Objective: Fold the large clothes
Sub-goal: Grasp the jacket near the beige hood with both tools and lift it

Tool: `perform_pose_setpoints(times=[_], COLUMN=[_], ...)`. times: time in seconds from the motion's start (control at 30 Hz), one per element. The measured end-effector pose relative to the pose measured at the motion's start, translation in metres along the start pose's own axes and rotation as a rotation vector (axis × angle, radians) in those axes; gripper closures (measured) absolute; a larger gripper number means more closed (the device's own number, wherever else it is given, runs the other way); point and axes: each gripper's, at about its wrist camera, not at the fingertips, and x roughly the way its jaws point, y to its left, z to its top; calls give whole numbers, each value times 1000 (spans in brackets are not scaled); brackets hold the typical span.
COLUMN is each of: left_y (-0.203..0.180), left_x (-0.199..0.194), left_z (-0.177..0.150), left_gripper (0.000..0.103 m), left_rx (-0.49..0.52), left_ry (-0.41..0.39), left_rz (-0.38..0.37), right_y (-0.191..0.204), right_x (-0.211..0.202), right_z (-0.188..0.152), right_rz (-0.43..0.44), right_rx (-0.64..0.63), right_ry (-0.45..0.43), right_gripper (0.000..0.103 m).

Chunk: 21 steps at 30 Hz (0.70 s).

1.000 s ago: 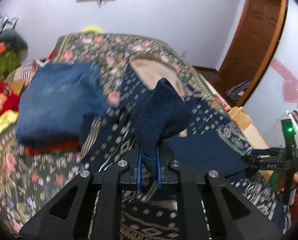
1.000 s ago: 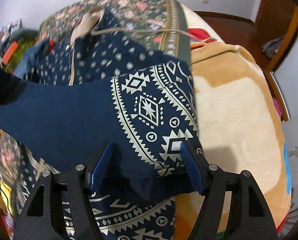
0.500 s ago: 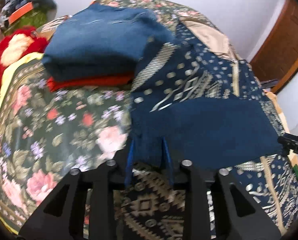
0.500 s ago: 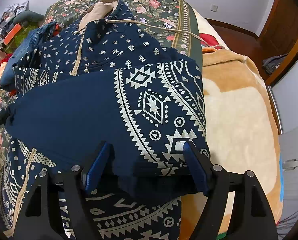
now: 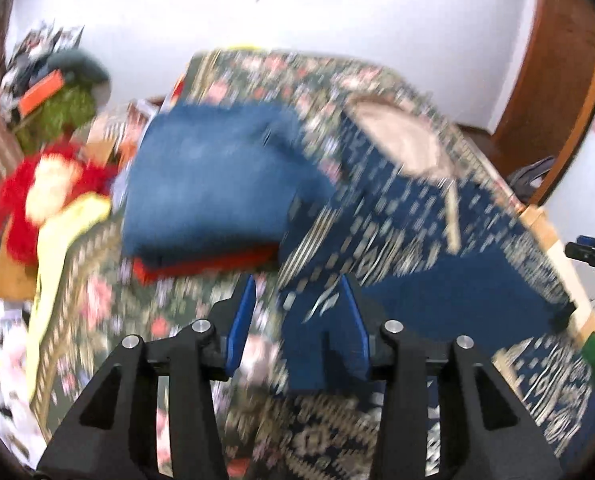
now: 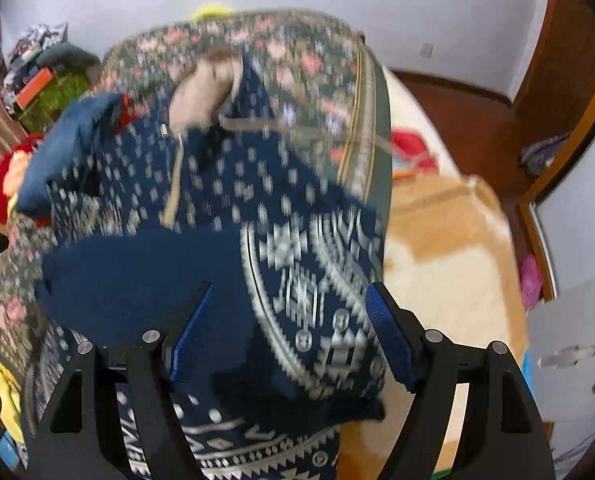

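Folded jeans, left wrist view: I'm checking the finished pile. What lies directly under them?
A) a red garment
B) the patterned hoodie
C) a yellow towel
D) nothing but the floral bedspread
A: a red garment shows as a strip beneath the jeans, the pile sitting on the floral bedspread.

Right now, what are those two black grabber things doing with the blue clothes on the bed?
A person is folding a big navy patterned hoodie on the flowery bedspread. The sleeve is already laid across the body. The left gripper has just been opening, and its jaws stand apart with the cuff between them. The right gripper is open over the patterned sleeve part. A folded pile of blue jeans sits beside the hoodie.
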Motion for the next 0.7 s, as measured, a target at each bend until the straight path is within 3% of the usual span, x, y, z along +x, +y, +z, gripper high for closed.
perform_pose_setpoints(times=[0.33, 0.5, 0.7], left_y=[-68, -90, -96], left_x=[19, 66, 139], left_z=[85, 115, 140], left_gripper=[49, 48, 48], left_rx=[159, 166, 83], left_ry=[-130, -91, 33], left_rz=[-62, -105, -148], right_y=[14, 18, 15], right_x=[-9, 22, 81], right_z=[73, 105, 135], right_rz=[20, 43, 77], right_rx=[-44, -31, 35], right_ry=[-158, -152, -72], right_gripper=[30, 30, 30])
